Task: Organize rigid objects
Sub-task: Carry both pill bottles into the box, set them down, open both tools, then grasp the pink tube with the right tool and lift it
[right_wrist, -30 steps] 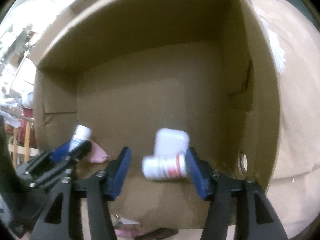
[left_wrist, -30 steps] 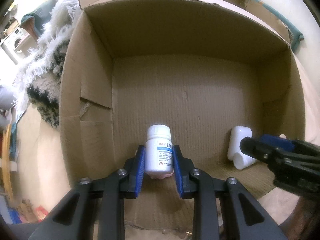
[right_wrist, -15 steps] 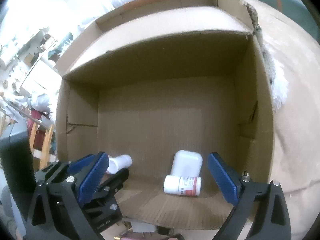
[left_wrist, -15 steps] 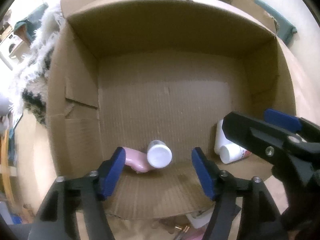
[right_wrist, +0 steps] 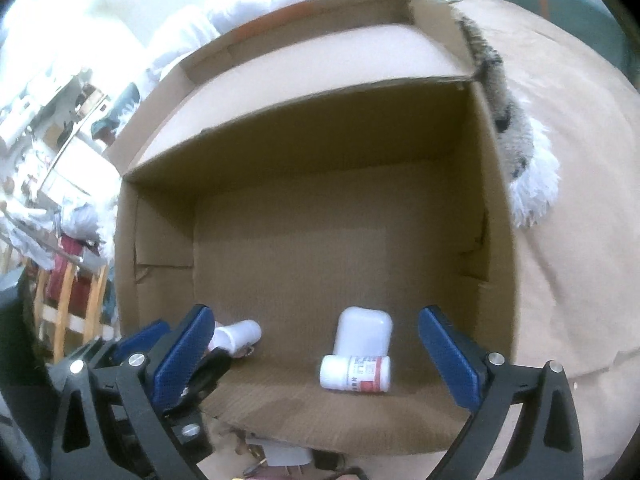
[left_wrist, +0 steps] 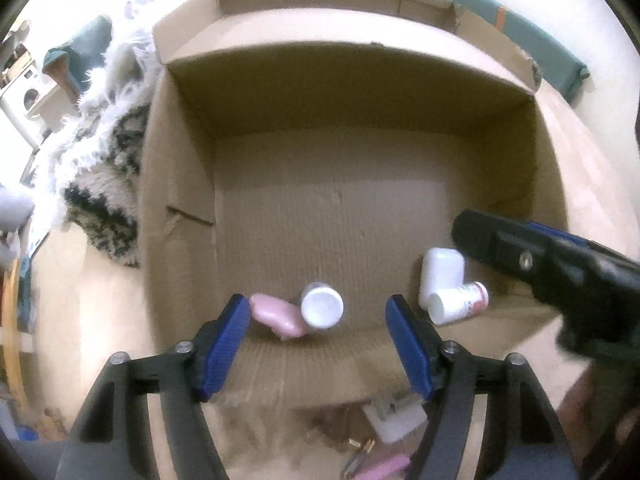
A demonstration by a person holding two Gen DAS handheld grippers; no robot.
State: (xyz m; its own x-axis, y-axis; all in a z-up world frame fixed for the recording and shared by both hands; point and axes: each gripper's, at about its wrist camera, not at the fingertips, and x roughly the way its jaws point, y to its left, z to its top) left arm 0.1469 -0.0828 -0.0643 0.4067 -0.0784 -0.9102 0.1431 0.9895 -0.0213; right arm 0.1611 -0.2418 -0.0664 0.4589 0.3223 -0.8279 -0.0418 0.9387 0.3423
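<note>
An open cardboard box [left_wrist: 280, 232] [right_wrist: 304, 248] lies in front of both grippers. Inside it, near the front wall, a white pill bottle [left_wrist: 322, 306] [right_wrist: 238, 334] stands beside a pink object [left_wrist: 276, 316]. To the right lie a white rounded container [left_wrist: 442, 270] [right_wrist: 364, 330] and a white bottle with a red label [left_wrist: 460, 303] [right_wrist: 356, 373] on its side. My left gripper [left_wrist: 318, 346] is open and empty above the box's front edge. My right gripper [right_wrist: 316, 360] is open and empty; its body shows in the left wrist view [left_wrist: 560, 272].
A fluffy white and black rug [left_wrist: 108, 152] lies left of the box. Small items, white and pink [left_wrist: 394, 420], lie in front of the box below the grippers. A wooden rack [right_wrist: 68, 296] stands at the left. A teal cushion [left_wrist: 520, 52] is beyond the box.
My left gripper let go of the white pill bottle, opened and pulled back up out of the box. My right gripper opened wider and drew back from the red-label bottle.
</note>
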